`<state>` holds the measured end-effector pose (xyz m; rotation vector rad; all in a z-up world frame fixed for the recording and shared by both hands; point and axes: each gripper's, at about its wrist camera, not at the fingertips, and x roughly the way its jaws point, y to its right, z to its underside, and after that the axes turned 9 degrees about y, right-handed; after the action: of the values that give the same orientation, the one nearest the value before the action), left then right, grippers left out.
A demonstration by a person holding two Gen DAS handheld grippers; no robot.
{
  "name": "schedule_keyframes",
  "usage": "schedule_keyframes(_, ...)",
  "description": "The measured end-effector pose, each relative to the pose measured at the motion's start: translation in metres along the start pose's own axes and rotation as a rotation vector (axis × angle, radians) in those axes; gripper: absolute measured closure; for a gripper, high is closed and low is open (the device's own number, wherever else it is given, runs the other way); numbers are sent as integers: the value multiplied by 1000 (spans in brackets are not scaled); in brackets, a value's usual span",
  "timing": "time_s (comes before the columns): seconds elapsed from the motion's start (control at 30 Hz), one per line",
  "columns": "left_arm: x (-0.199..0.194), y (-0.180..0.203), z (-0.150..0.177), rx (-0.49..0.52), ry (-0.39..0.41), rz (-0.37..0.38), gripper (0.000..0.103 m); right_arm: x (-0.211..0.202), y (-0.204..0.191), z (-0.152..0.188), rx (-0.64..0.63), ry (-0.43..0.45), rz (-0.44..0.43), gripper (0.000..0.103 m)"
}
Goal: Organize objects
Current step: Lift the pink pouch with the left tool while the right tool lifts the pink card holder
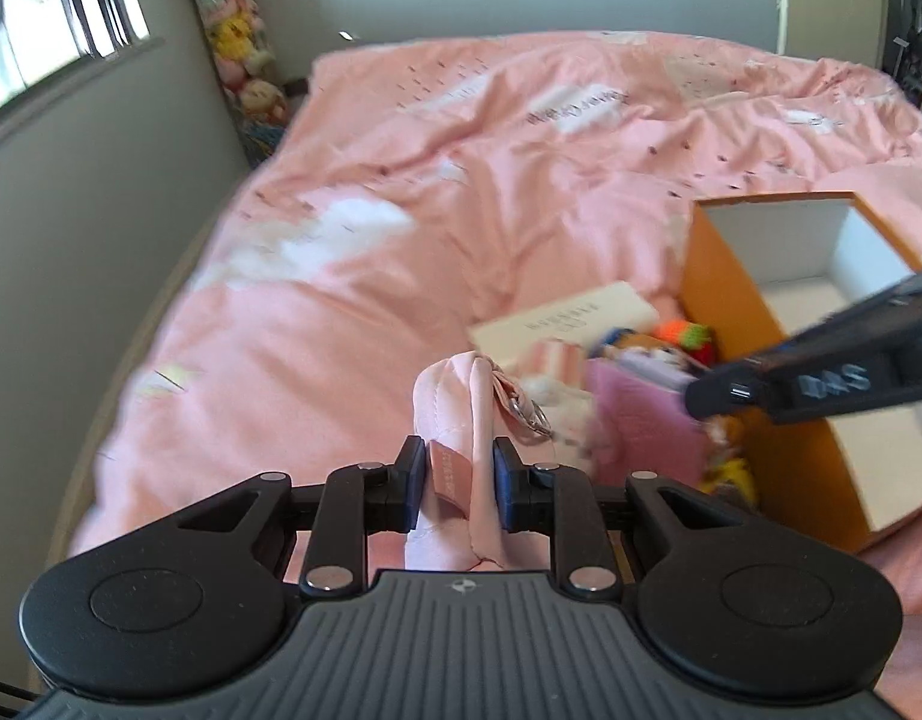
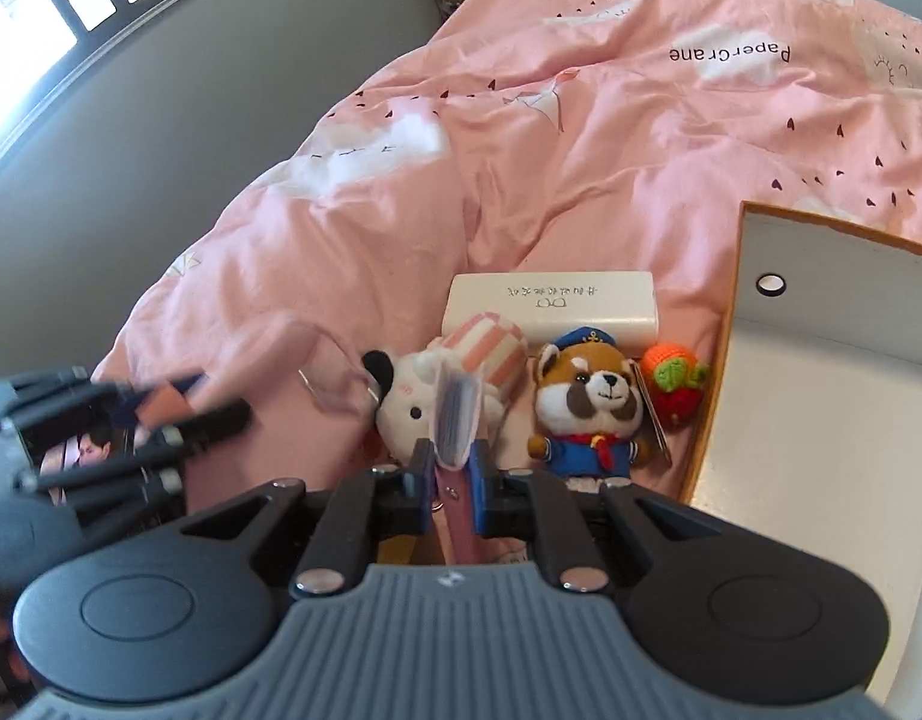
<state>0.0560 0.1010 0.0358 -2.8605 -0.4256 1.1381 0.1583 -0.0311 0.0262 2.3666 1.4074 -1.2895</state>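
Left gripper (image 1: 455, 483) pinching pink pouch (image 1: 455, 414), right gripper (image 2: 452, 477) clamping pink notebook (image 2: 458, 414), both lifting stuff off bed (image 2: 521, 168), probably heading for orange box (image 2: 821, 396).

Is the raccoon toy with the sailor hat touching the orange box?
Apart. The right wrist view shows a strip of pink blanket between the raccoon toy and the orange box; the knitted strawberry lies in that gap.

A bed is covered by a rumpled pink duvet (image 2: 611, 138) printed with white clouds and small dark hearts. Beside it rise a grey wall (image 1: 101, 192) and a window (image 1: 53, 12); stuffed toys (image 1: 239, 42) are stacked in the corner.
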Motion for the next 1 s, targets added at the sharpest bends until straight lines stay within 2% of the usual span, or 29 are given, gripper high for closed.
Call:
schedule_keyframes(0.13, 9, 18, 15, 28, 33, -26, 77, 24, 7, 7, 46, -26, -1, 91)
schedule_keyframes(0.23, 21, 17, 23, -54, -1, 22, 77, 30, 9, 16, 61, -12, -2, 89)
schedule_keyframes(0.43, 32, 16, 36, -95, -27, 19, 76, 36, 2, 37, 27, 3, 38, 71)
schedule_keyframes(0.6, 35, 12, 40, -121, -45, 22, 74, 43, 3, 50, 32, -14, 67, 66)
schedule_keyframes(0.67, 38, 7, 40, -151, -69, 36, 69, 48, 4, 53, 39, -26, 63, 66)
schedule_keyframes(0.77, 42, -6, 40, -231, -107, 68, 64, 53, 5, 55, 43, -32, 62, 68)
schedule_keyframes(0.8, 44, -14, 41, -287, -127, 96, 63, 56, 6, 56, 44, -41, 62, 70)
schedule_keyframes(0.83, 47, -23, 42, -351, -155, 129, 59, 58, 7, 57, 49, -46, 65, 77)
schedule_keyframes(0.9, 54, -37, 45, -456, -197, 172, 52, 59, 8, 58, 51, -47, 63, 79)
schedule_keyframes(1.0, 62, -47, 46, -507, -232, 159, 51, 59, 8, 58, 46, -48, 62, 79)
